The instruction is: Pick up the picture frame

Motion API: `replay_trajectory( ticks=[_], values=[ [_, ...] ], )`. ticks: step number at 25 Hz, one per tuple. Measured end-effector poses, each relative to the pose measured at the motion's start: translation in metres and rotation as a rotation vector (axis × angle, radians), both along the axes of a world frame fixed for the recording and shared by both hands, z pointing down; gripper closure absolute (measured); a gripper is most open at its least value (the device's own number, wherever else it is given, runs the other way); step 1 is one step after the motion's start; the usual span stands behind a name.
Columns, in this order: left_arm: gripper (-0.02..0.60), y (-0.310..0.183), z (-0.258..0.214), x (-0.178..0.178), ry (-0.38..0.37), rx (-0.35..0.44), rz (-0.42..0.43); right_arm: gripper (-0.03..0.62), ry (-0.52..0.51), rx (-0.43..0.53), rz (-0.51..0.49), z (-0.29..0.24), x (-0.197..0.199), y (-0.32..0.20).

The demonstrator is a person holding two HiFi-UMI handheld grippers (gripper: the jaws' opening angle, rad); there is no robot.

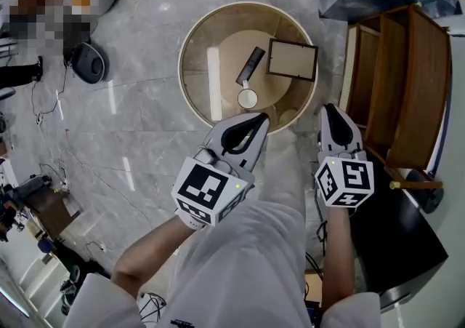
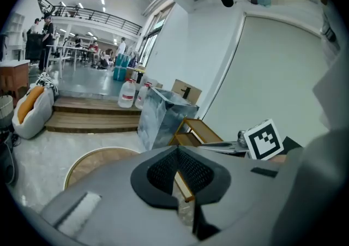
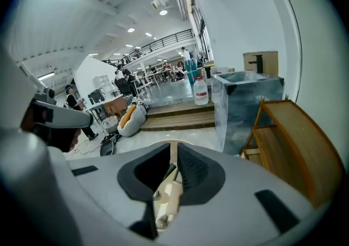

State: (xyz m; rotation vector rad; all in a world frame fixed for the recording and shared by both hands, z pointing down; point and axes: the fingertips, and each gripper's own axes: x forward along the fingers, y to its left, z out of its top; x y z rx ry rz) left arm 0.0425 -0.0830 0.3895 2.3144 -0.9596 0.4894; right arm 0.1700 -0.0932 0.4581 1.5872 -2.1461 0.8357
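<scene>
Grey marble floor [image 1: 145,123]; round wooden table [image 1: 192,50] holds picture frame [image 1: 292,60].

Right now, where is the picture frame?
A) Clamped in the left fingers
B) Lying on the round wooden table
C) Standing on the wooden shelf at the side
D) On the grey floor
B: the picture frame lies flat on the round wooden table, while the left gripper and right gripper hover short of it, holding nothing.
</scene>
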Motion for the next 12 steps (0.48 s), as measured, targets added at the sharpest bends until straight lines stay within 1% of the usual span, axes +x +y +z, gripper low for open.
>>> replay_trajectory(
  ticks=[5,7,10,12],
  values=[
    [0.578,-0.022,0.048,0.017,-0.047,-0.052,-0.013,0.586,0.016,-0.051,-0.02,0.062,0.016,-0.027],
    [0.578,-0.028,0.067,0.023,-0.048,-0.09,-0.025,0.586,-0.005,-0.074,-0.025,0.087,0.02,-0.037],
    [0.578,-0.037,0.094,0.032,-0.053,-0.126,-0.033,0.586,-0.068,-0.127,-0.024,0.123,0.025,-0.048],
    [0.578,-0.043,0.111,0.037,-0.063,-0.142,-0.035,0.586,-0.068,-0.143,-0.031,0.143,0.027,-0.055]
  ],
)
